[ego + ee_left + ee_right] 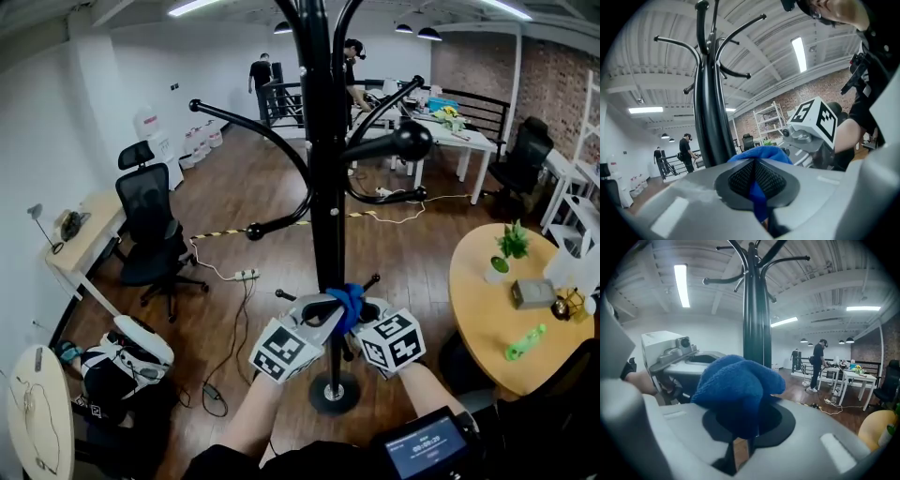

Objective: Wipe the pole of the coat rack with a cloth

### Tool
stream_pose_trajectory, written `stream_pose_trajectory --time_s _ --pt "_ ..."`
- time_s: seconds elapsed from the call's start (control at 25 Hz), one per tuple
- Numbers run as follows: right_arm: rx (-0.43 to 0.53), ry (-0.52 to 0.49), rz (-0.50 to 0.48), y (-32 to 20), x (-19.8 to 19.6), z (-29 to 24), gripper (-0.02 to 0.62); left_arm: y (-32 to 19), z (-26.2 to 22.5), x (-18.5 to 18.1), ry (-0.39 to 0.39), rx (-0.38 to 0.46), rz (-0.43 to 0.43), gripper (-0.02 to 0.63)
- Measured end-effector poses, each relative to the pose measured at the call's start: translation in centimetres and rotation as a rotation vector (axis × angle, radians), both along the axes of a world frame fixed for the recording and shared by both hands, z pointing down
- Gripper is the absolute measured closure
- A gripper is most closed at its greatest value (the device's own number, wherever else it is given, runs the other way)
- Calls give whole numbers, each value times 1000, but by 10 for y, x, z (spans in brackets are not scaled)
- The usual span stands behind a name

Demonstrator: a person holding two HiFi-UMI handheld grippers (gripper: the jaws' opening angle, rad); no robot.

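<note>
Blue cloth (349, 303) pinched from both sides, left gripper (325, 319) and right gripper (364, 317) each closed on it. Held taut against pole (328, 197), low down, probably for wiping stroke.

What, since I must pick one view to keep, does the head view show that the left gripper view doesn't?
Only the head view: the rack's base, a round table, an office chair. Only the left gripper view: the left gripper shut on the cloth up close, and the rack's top. Both: the pole, the cloth and the right gripper.
</note>
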State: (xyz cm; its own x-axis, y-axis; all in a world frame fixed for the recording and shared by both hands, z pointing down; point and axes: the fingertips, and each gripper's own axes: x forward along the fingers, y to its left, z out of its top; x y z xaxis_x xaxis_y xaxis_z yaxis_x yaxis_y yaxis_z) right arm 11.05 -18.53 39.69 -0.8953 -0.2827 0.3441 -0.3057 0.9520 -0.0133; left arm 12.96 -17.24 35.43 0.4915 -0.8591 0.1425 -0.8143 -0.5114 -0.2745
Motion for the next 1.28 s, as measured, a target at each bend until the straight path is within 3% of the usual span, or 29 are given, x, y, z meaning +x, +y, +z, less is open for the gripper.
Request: stream_pose_trajectory --time_s 0.08,0.2,0.24,0.32,0.52,0.68,0.84,1.08,1.28 --pt "42 -47 3 1 0 -33 545 4 -35 3 44 57 15 603" --pt "130 -152 -5 5 0 -102 545 19 -96 0 209 147 26 603" --pt "177 -179 -8 6 -1 -126 545 26 -115 -3 232 179 20 603" --pt "269 -230 -5 7 -2 -173 545 39 -146 -8 191 249 -6 603" --pt "370 -428 -8 17 5 -281 545 60 -206 4 81 384 7 603" --pt "421 -561 -21 43 26 -343 545 77 -233 15 65 440 33 603" --pt "487 -589 -39 72 40 -366 545 84 -247 20 42 459 48 603" --pt "473 -694 -101 109 74 -392 545 85 -251 24 25 470 60 603" --pt "580 -719 -114 130 94 -406 545 79 -244 28 13 454 59 603"
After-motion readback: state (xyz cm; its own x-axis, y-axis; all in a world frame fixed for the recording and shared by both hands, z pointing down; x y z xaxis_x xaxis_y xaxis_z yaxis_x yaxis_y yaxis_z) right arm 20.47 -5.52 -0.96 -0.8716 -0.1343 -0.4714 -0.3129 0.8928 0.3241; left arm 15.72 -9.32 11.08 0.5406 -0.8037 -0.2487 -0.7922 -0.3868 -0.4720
